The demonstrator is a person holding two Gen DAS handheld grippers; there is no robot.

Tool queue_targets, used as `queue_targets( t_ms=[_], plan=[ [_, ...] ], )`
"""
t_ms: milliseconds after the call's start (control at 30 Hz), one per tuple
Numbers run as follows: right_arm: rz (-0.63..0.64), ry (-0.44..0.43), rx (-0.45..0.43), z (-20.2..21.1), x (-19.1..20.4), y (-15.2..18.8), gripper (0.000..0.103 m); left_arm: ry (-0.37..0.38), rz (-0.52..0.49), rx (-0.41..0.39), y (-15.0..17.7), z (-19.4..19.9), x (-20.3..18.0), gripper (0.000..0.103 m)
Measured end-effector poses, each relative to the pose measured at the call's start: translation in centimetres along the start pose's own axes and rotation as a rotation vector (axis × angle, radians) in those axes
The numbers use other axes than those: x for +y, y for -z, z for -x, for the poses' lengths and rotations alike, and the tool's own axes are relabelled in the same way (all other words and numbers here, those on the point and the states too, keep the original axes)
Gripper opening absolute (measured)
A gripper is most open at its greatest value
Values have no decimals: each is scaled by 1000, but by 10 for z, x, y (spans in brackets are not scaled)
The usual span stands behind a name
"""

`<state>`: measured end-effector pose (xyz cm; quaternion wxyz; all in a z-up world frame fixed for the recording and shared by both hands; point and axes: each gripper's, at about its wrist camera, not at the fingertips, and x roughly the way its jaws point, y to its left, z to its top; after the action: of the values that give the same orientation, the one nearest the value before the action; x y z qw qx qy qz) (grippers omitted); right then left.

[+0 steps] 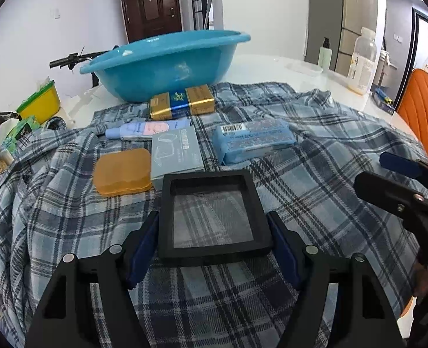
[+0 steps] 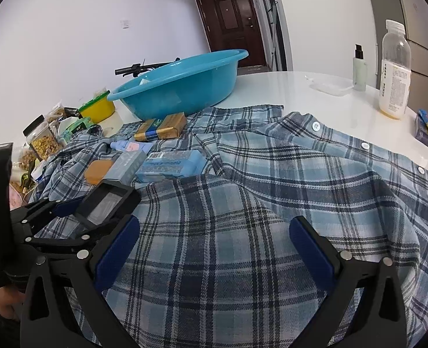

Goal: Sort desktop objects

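Observation:
My left gripper (image 1: 214,229) is shut on a black square frame box (image 1: 212,217) with a clear film, held just above the plaid shirt (image 1: 315,179); it also shows in the right wrist view (image 2: 106,203). Beyond it lie an orange soap case (image 1: 122,171), a grey-blue carton (image 1: 176,153), a blue tissue pack (image 1: 254,139), a pale blue tube (image 1: 144,129) and a gold-and-blue box (image 1: 182,101). A blue basin (image 1: 161,61) stands behind them. My right gripper (image 2: 214,243) is open and empty over the shirt (image 2: 300,174).
Snack jars and a yellow tub (image 1: 40,103) crowd the table's left edge. A drink bottle (image 2: 395,69), a small pump bottle (image 2: 359,69) and a dark blue box (image 2: 426,129) stand at the right. An orange chair (image 1: 425,116) is beside the white table (image 2: 286,87).

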<state>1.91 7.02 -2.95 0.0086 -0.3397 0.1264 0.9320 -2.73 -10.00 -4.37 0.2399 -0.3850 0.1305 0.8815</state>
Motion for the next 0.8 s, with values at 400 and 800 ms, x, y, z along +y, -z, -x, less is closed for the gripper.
queue_targets(
  t_ms=[400, 800],
  plan=[
    [54, -9, -2, 0, 10, 1, 103, 11, 29, -98, 4, 35, 12, 73],
    [181, -126, -10, 3, 34, -12, 103, 36, 63, -157, 6, 49, 30, 73]
  ],
)
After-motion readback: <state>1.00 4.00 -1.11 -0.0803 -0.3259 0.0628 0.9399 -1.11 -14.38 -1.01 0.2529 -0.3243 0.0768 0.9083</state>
